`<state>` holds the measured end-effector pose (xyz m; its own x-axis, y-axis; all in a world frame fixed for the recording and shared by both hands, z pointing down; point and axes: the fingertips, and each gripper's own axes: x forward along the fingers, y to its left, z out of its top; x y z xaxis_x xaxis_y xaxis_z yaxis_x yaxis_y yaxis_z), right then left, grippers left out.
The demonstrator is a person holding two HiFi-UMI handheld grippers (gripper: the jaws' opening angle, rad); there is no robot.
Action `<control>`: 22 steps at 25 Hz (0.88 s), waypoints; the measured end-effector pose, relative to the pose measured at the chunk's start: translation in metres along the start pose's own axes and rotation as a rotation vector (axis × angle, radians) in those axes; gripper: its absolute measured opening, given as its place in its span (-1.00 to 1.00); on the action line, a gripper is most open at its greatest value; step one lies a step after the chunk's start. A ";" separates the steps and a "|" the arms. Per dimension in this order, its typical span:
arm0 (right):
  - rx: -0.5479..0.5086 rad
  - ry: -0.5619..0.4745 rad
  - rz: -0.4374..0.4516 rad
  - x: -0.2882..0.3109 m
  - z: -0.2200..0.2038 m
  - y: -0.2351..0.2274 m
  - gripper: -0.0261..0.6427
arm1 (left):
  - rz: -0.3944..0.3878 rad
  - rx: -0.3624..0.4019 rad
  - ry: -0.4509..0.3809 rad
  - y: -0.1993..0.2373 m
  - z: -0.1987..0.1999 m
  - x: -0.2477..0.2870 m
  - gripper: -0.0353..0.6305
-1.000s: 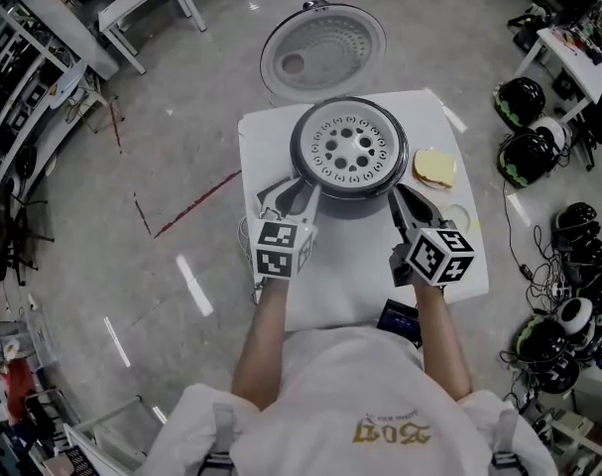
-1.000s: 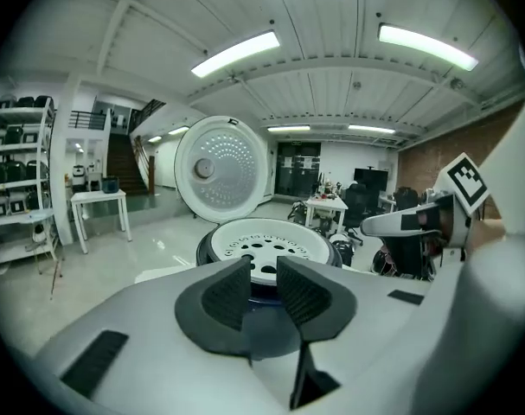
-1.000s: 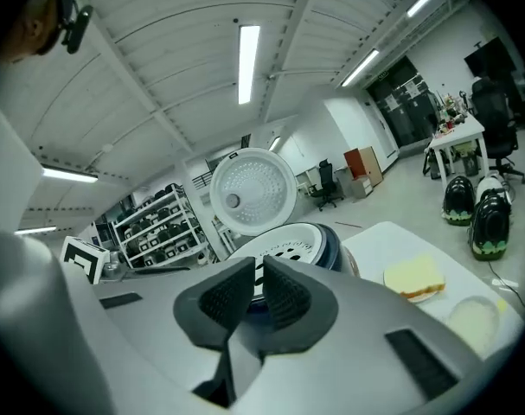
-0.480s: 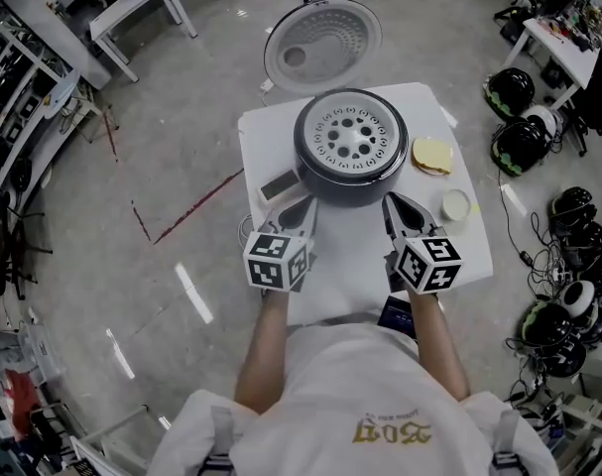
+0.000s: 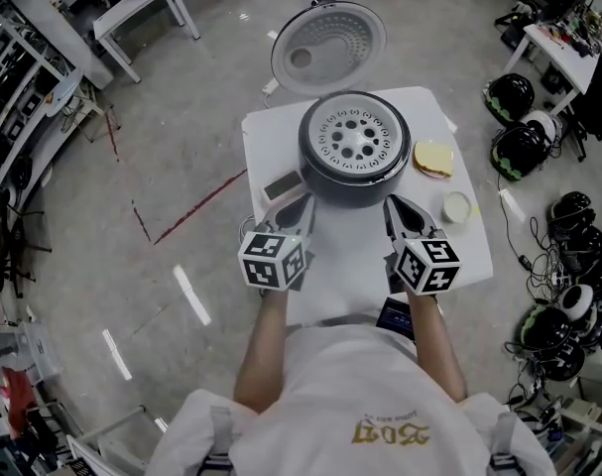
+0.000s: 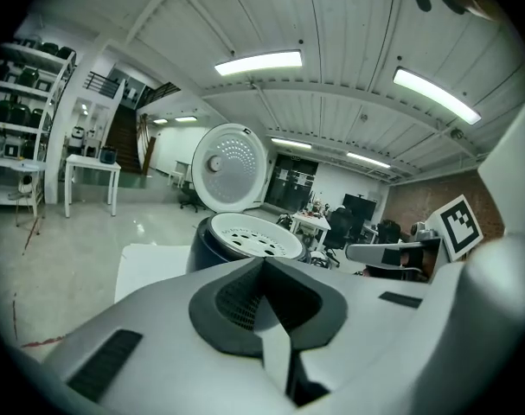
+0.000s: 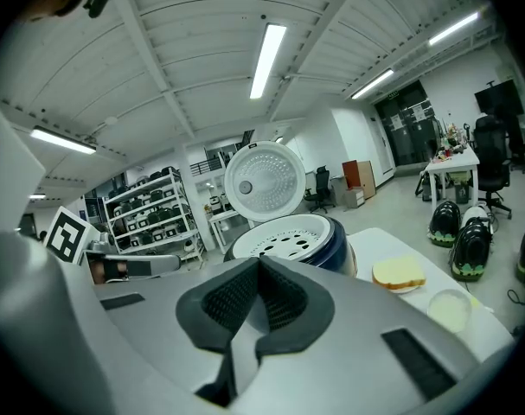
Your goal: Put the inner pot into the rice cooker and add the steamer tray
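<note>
Both grippers have backed off the cooker toward the table's near edge since a second ago, and their jaws have gone from slightly apart to closed.

Left gripper (image 5: 301,202) (image 6: 264,264): jaws clenched pad to pad, nothing between them, tips just short of the cooker's (image 5: 355,184) (image 6: 203,247) (image 7: 338,242) near-left side, not touching.

Right gripper (image 5: 392,203) (image 7: 258,262): same, clenched on nothing, tips just off the near-right side.

Tray (image 5: 353,145) (image 6: 249,232) (image 7: 288,230) sits level in the cooker's mouth, holes up. Pot under it is hidden.

Cooker stands at the far edge of the table (image 5: 350,266) (image 6: 150,266) (image 7: 387,239), about centred. Lid (image 5: 328,48) (image 6: 230,167) (image 7: 264,182) is swung open and stands up past the far edge.

Grey block (image 5: 281,183) lies near the left edge, just beside the cooker. Yellow slab (image 5: 434,159) (image 7: 399,273) lies near the right edge, beside the cooker. Small round dish (image 5: 457,206) (image 7: 451,305) sits nearer, by the same edge.
</note>
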<state>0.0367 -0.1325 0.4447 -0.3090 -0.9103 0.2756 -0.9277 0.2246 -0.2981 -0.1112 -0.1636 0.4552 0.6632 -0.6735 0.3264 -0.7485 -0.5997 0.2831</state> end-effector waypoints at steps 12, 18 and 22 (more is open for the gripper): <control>0.001 0.014 0.012 0.001 -0.004 -0.001 -0.89 | -0.002 0.036 0.011 -0.004 -0.004 0.005 -0.84; 0.002 0.020 0.011 0.004 -0.002 0.003 -0.89 | -0.006 0.018 0.011 0.002 -0.001 0.004 -0.84; 0.003 0.023 0.014 0.004 -0.002 0.004 -0.89 | -0.008 0.011 0.012 0.002 -0.001 0.004 -0.84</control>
<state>0.0313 -0.1345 0.4463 -0.3266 -0.8987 0.2928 -0.9226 0.2359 -0.3052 -0.1101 -0.1672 0.4577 0.6692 -0.6633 0.3350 -0.7427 -0.6100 0.2761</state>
